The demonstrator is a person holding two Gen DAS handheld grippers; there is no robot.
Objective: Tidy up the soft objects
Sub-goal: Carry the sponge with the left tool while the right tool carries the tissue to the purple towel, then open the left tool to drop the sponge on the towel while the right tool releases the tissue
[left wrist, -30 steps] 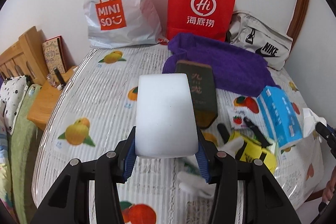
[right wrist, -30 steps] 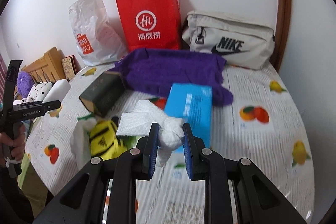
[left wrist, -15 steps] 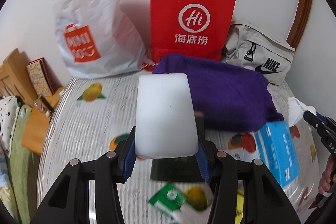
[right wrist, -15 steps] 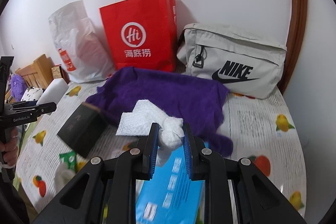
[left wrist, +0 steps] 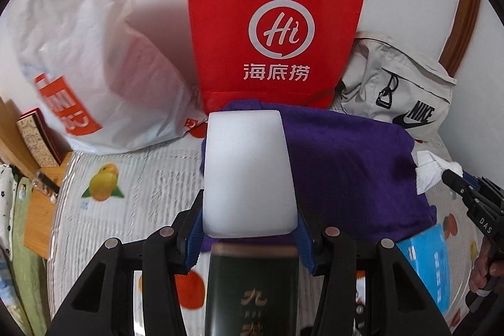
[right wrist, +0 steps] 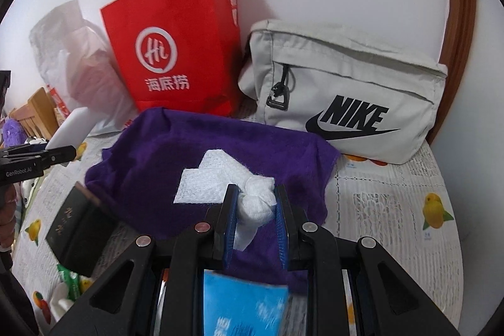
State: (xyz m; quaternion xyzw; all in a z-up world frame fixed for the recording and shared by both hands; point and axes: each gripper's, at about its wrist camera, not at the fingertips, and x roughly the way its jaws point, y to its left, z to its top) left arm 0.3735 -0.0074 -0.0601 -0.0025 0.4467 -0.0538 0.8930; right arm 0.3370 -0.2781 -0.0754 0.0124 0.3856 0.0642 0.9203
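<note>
While your left gripper (left wrist: 249, 229) jaws clamp the white sponge (left wrist: 247, 175) and your right gripper (right wrist: 255, 207) jaws pinch the knotted wipe (right wrist: 252, 194), either could snag the purple towel (right wrist: 189, 159) mid-desk.

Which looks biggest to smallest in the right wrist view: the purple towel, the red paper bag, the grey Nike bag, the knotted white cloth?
1. Purple towel
2. Grey Nike bag and red paper bag: too alike to rank
3. Knotted white cloth, smallest despite being nearest the camera
</note>
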